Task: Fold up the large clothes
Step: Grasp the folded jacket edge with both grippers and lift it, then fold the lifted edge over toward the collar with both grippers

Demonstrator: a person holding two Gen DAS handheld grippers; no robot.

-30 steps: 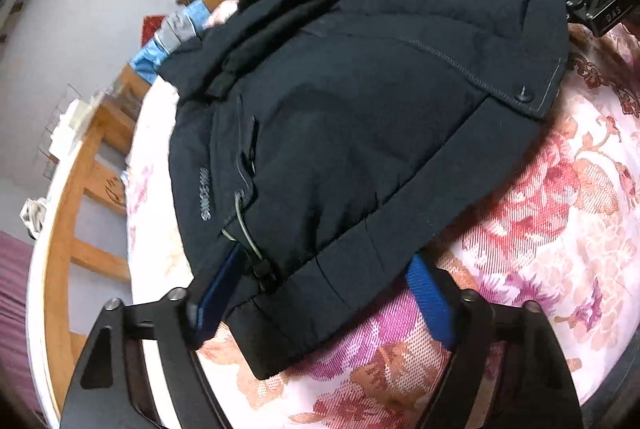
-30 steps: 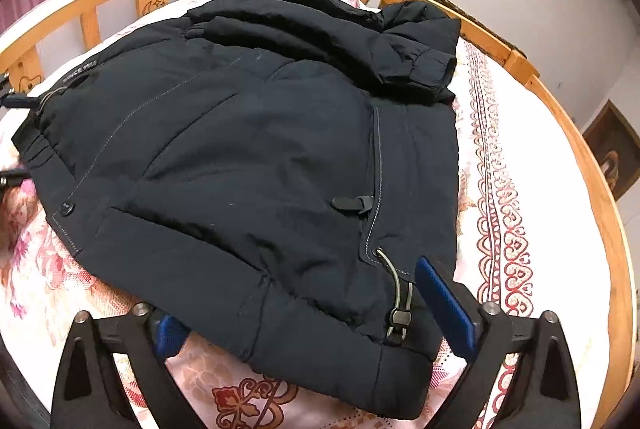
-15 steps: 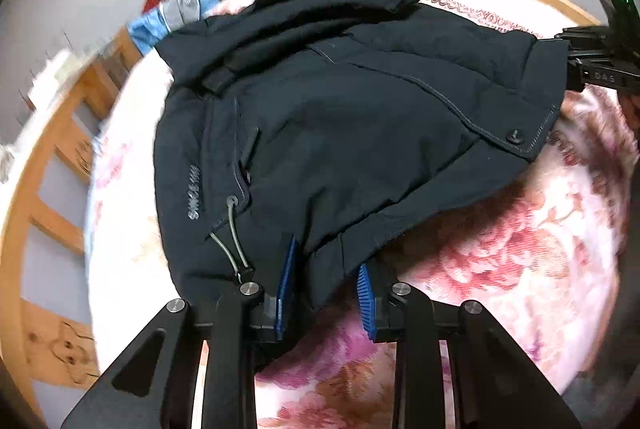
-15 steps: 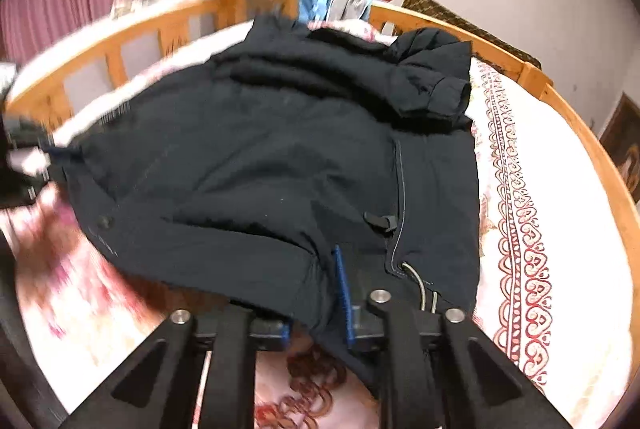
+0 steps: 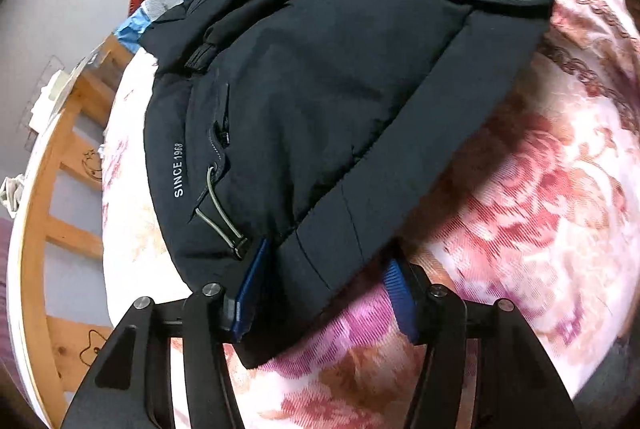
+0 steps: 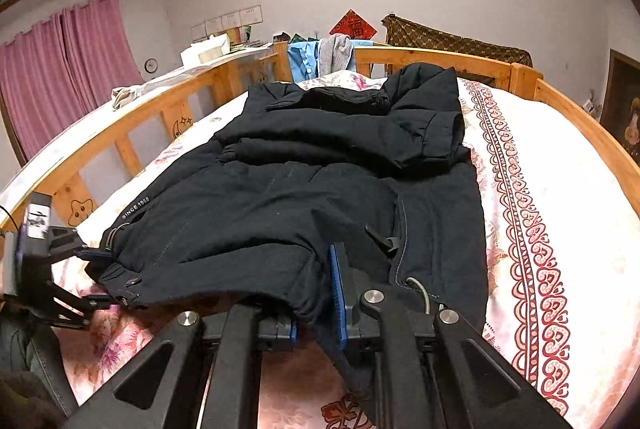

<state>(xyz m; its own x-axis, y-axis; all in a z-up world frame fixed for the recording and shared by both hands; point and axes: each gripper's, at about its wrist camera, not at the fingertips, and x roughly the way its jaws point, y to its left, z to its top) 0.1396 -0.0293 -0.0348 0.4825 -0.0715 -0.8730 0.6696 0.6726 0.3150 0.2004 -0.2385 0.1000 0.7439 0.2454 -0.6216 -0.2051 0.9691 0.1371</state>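
Navy padded cloth, a jacket (image 6: 312, 197), lies spread across the floral bedsheet (image 5: 520, 229) of a wooden-railed bed (image 6: 440, 55), collar and folded-in sleeves toward the far rail, hem toward the person. That layout makes sense for a bottom-to-top fold: with the sleeves already laid over the chest, the body is a rough rectangle and only the hem needs carrying up. Each tool has taken one end of the hem so the wide edge can rise level rather than sag in the middle. The right gripper (image 6: 316, 303) has its blue fingers (image 6: 336, 293) drawn close on a bunched bit of hem beside the drawcord (image 6: 420, 291), and the cloth there is raised off the sheet, which suggests a firm pinch. The left gripper (image 5: 320, 293) sits at the other corner, next to the "SINCE 1968" print (image 5: 179, 170) and a second cord loop; its fingers (image 5: 250, 289) stand noticeably apart with the hem corner between them, so I judge it spread around the cloth, not clamped on it. In the right view the left tool appears at the far left, level with the hem. Thick padding will resist creasing, so a loose left hold could let that corner slip once lifting starts.
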